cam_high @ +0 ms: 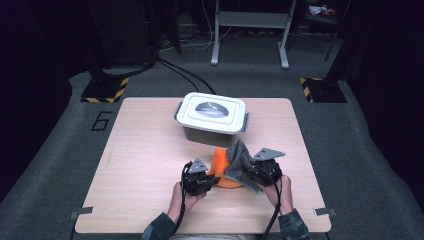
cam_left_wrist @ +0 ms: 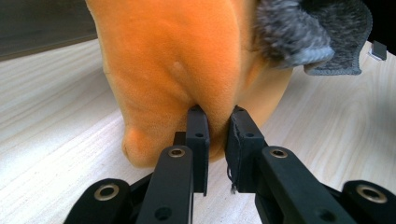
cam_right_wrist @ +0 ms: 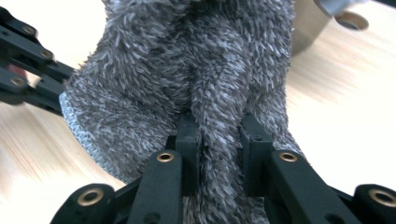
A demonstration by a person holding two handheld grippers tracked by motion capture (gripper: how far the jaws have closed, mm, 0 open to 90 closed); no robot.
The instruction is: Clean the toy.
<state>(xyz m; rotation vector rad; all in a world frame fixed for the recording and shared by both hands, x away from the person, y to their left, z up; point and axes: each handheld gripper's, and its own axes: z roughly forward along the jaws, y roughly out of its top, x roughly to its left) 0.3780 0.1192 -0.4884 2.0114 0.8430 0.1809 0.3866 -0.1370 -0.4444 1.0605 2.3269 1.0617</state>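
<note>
- High view, nearest: left gripper [cam_high: 207, 176] pinches a fold of the soft, smooth orange cloth [cam_high: 222, 167]; right gripper [cam_high: 252, 172] is clamped on a shaggy grey cloth [cam_high: 239, 159].
- Both cloths sit at the near middle of the wooden table [cam_high: 145, 150], touching each other.
- Likely step: separating or lifting them; next needs a steady pull apart.
- Beyond stands a lidded white box [cam_high: 212, 119], rounded and hard.

A pale wooden table [cam_high: 150, 150] is standing on grey carpet [cam_high: 60, 150] in a dim room, while a grey metal frame [cam_high: 250, 30] is rising beyond it, black cables [cam_high: 185, 75] are trailing across the floor, and two black stands are sitting on yellow-striped bases [cam_high: 105, 90] beside dark surroundings.
</note>
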